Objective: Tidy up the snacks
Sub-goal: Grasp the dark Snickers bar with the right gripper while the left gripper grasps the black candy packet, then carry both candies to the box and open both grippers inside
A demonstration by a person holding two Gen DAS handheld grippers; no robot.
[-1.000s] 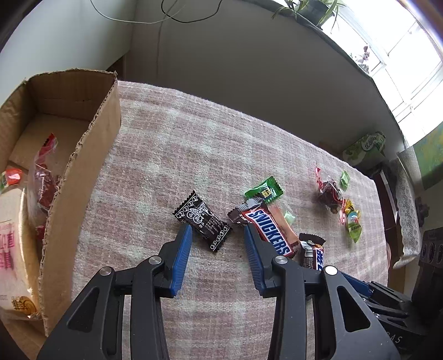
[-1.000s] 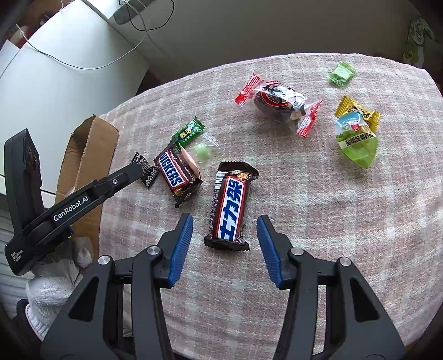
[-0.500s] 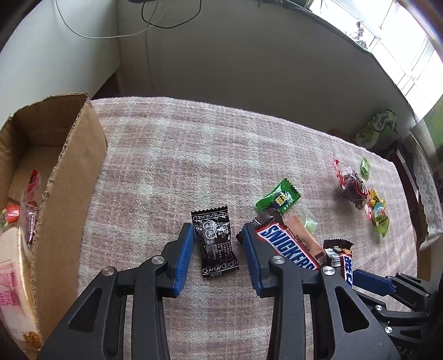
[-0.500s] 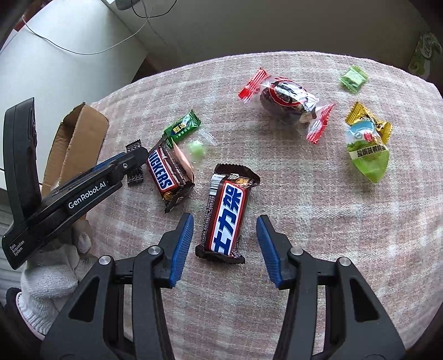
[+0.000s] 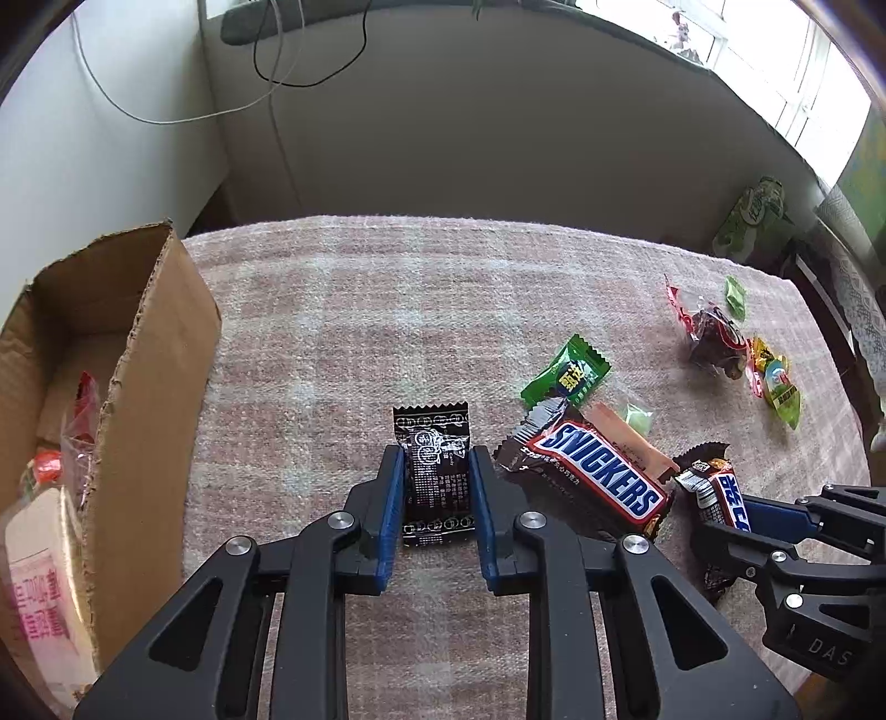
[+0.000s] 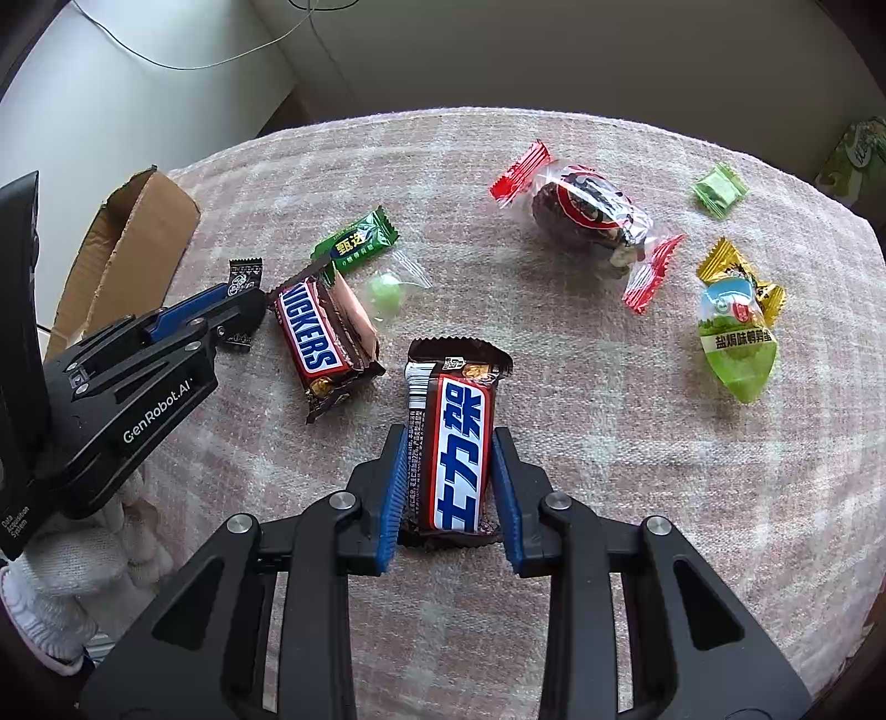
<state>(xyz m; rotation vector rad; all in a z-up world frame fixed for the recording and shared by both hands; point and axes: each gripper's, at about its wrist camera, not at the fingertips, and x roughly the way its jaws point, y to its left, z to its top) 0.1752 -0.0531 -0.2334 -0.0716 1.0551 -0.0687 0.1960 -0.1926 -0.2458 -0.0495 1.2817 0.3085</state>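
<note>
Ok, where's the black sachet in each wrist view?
Left wrist: black sachet at centre, pinched between the left gripper pads.
Right wrist: black sachet at far left, mostly hidden by the left gripper.
Shared landmark: the Snickers bar just beside it, towards the green candy.

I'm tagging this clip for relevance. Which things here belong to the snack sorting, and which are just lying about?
In the job: black sachet in left tongs; Chinese-label Snickers in right tongs; English-label Snickers; green candy; cardboard box.

Lying about: wall cables; windowsill plant.
</note>
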